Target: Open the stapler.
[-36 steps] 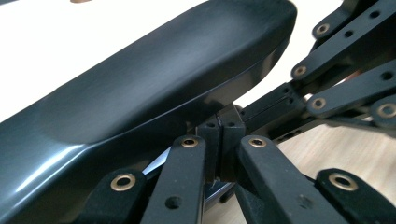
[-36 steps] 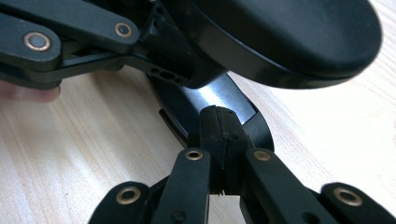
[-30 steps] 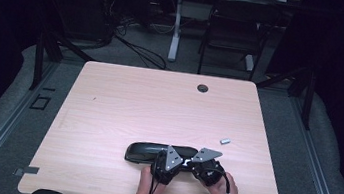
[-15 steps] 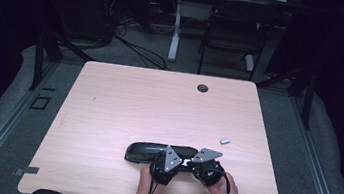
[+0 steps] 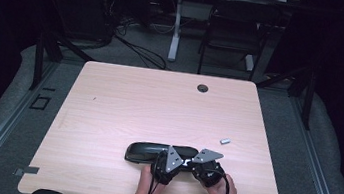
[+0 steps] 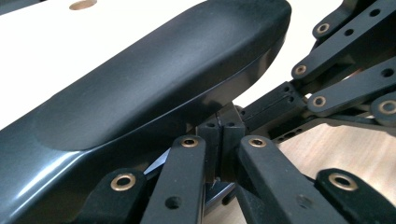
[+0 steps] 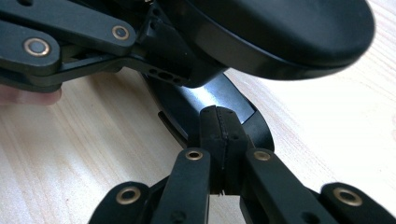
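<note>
Both grippers, left gripper [image 5: 167,163] and right gripper [image 5: 205,168], are pressed together, perhaps pinching the black glasses case's [image 5: 145,152] lower shell; its lid could snap shut.

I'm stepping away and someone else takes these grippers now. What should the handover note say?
Left gripper: jaws shut, at the near edge of the black glasses case.
Right gripper: jaws shut, at the case's right end.
The case lies near the table's front edge with its lid raised; whether either gripper pinches the lower half is unclear.
A small silver piece lies apart, to the right.
Done: lid up. Left: unclear; check the grips first.
</note>
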Action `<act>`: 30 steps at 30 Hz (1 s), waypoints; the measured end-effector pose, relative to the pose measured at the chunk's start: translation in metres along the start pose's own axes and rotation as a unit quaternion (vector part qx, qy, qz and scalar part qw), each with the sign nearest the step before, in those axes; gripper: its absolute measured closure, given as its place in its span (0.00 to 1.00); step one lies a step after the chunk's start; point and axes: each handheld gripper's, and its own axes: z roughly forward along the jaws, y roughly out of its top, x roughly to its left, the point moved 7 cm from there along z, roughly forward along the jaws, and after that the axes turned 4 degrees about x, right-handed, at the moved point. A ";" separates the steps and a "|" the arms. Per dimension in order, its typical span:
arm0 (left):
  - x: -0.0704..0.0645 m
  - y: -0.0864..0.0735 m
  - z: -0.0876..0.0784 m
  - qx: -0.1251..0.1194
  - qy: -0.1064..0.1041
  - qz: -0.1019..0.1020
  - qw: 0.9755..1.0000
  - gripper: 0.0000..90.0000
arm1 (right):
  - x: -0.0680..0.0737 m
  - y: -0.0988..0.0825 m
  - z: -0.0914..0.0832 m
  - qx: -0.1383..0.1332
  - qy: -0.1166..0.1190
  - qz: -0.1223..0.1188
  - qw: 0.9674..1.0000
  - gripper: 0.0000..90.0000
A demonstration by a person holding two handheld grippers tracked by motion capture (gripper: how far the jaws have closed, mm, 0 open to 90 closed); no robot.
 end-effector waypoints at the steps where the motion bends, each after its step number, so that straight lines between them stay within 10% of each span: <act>1: 0.000 0.000 0.000 -0.002 0.002 0.000 1.000 1.00 | 0.000 0.000 0.000 0.000 0.001 -0.001 1.000 1.00; 30: 0.004 0.000 -0.003 -0.010 0.006 0.000 1.000 1.00 | 0.000 0.001 0.001 -0.007 -0.002 -0.015 1.000 1.00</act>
